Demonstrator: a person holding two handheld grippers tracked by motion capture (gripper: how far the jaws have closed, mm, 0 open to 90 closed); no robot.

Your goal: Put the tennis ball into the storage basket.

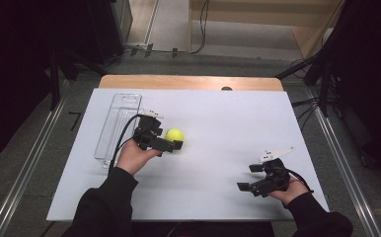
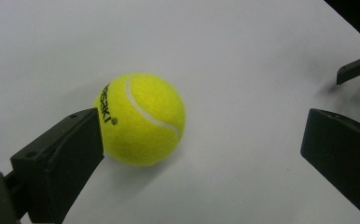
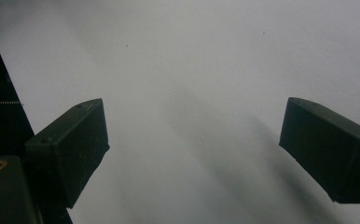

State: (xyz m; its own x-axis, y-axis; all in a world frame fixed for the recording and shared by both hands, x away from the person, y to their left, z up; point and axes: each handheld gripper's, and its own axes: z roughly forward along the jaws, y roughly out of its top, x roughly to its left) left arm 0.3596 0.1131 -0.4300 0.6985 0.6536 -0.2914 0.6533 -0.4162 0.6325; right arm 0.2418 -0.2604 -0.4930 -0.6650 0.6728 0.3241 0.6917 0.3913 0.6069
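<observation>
Left gripper view: left gripper (image 2: 201, 149) jaws gape beside the tennis ball (image 2: 141, 119); centring, then closing, seems next; right gripper (image 1: 262, 177) idles open.

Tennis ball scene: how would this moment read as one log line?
left gripper: open, around tennis ball | right gripper: open, nothing between jaws | clear tray: beside left gripper

My tennis ball (image 2: 141, 119) looks fuzzy, matt felt; the table (image 2: 243, 46) beneath it smooth, matt white; the tray (image 1: 117, 126) beside it clear, glossy plastic.
</observation>
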